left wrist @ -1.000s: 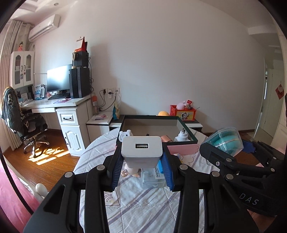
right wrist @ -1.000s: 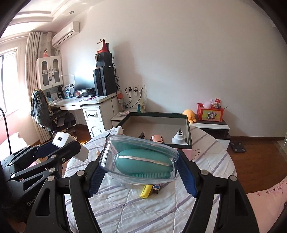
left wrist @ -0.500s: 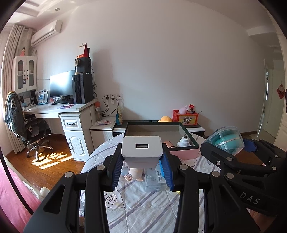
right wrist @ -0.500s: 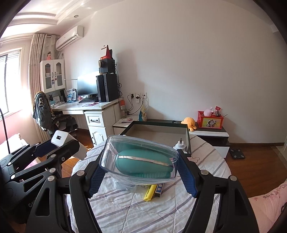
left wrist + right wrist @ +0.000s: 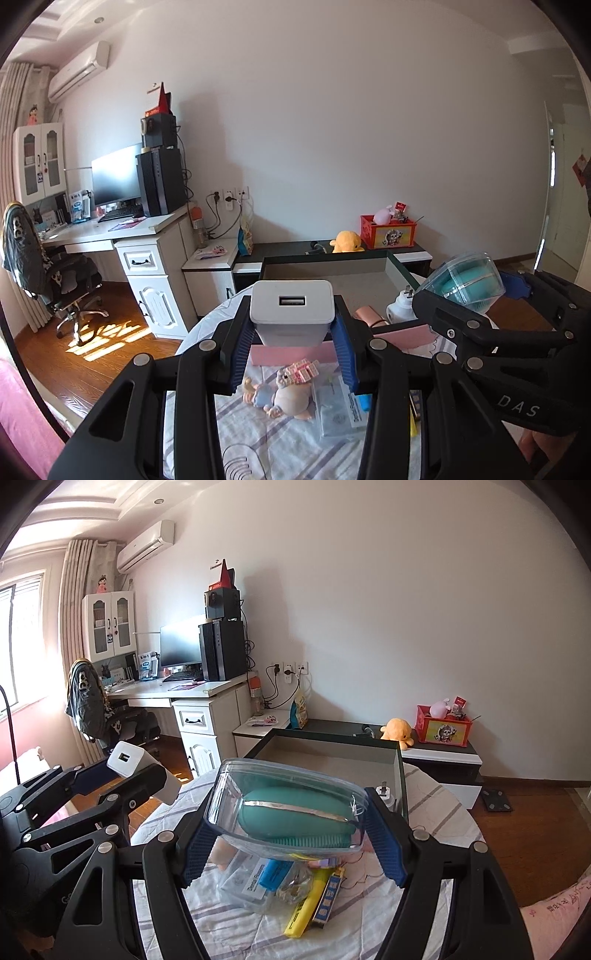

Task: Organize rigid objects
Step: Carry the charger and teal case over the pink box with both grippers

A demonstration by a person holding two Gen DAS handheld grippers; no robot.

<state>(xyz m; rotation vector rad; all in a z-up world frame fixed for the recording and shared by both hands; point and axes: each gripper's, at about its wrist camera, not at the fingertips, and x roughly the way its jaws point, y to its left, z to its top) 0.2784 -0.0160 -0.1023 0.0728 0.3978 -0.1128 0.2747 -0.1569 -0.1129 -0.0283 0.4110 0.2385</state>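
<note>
While both views a second ago showed the dark-rimmed rectangular tray (image 5: pixel 325 258) large and close, it now sits lower and farther back in each frame, and more of the round counter under its striped cloth (image 5: pixel 207 919) is exposed at the bottom, so both hands have drawn back from it. At the lower centre of the left wrist view, the left gripper (image 5: pixel 291 334) remains clenched on the white, smooth plastic USB charger block (image 5: pixel 291 306), a rounded cuboid with its metal socket facing the camera, pinched between ribbed blue pads (image 5: pixel 240 343). At the lower centre of the right wrist view, the right gripper (image 5: pixel 291 834) keeps its grasp on the clear, glossy plastic oval case (image 5: pixel 288 808), which encloses a teal, matte silicone device with a thin silver band and fine bristle ridges; the case is tilted, its right end lower. Below the left gripper, newly uncovered, lie a small soft-looking baby doll (image 5: pixel 280 395) with a pink checked bow and a flat transparent packet of dental flossers (image 5: pixel 340 413). Below the right gripper a yellow stick-shaped tube (image 5: pixel 306 904) and a narrow blue-and-gold printed box (image 5: pixel 328 901) lie side by side beside the same packet. Inside the tray, a white plug-in adapter (image 5: pixel 400 306) with metal prongs and a rose-gold metallic cylinder (image 5: pixel 367 315) remain near its front wall.
</note>
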